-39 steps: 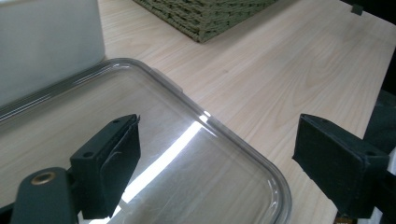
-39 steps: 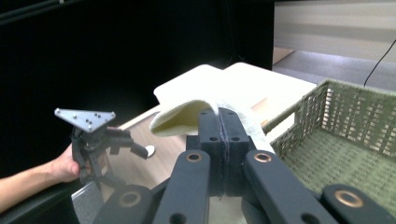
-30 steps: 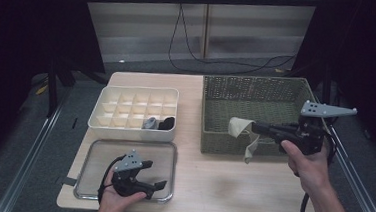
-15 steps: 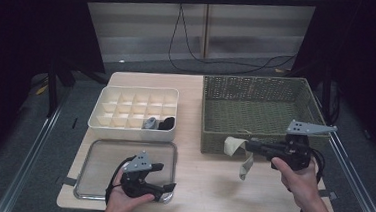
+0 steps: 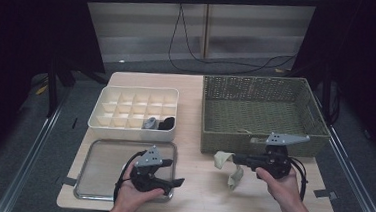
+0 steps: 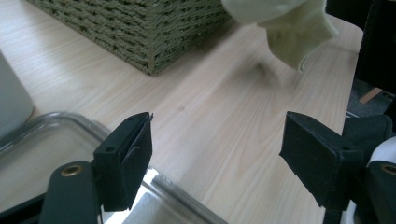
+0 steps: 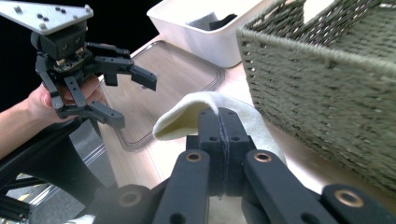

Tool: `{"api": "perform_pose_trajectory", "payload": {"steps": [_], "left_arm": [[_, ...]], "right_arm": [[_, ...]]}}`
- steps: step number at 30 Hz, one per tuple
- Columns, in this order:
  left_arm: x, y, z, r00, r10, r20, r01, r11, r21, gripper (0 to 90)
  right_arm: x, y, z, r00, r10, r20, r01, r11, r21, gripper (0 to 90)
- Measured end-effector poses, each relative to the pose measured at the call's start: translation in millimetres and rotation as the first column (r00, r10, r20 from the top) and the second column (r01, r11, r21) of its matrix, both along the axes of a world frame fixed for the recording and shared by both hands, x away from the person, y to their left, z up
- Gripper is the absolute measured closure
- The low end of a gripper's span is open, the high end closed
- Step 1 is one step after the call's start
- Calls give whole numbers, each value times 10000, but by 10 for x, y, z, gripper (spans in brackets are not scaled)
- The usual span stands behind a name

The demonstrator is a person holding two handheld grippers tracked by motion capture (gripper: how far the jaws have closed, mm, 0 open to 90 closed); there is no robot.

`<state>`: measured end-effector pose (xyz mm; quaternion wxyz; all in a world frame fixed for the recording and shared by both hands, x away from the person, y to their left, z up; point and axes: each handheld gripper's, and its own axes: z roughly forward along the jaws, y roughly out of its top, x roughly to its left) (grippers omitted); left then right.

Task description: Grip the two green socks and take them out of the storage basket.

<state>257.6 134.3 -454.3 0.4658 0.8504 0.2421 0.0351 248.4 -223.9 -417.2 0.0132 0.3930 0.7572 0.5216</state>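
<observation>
R gripper (image 5: 237, 159) is clenched on a pale yellow sock (image 5: 228, 168), held low over the table (image 5: 204, 197) just in front of the wicker basket (image 5: 260, 113). Sock hangs from the jaws, one end drooping toward the tabletop; can't tell if it touches the wood. In the right gripper view the two jaws sit pressed together w/ the sock (image 7: 196, 114) bunched around and behind them, basket (image 7: 327, 79) close on the right.

L gripper (image 5: 169, 172) sits over the near right corner of the metal tray (image 5: 102, 152), jaws pointing right toward the sock. Jaws are apart w/ nothing between them, and have just been closing a bit. In the left gripper view, bare wood and the tray rim (image 6: 70, 123) show between the jaws; sock (image 6: 285, 23) hangs farther off at the top, basket (image 6: 140, 28) corner beside it.

White divided box (image 5: 135, 110) sits behind the tray, left of the basket, w/ a grey item and a black item in its front compartments.
</observation>
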Motion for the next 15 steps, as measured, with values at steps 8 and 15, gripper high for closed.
{"api": "perform_pose_trajectory", "payload": {"steps": [8, 15], "left_arm": [[51, -284, -9, 9975, -712, -12, 712, 9974, 91, 325], [80, -450, -9, 9940, -1084, 149, 1085, 9941, -12, 408]], "right_arm": [[30, 112, -172, 9992, 195, -339, -205, 9994, -280, 900], [47, 185, -257, 9984, 322, -456, -337, 9989, -331, 900]]}}
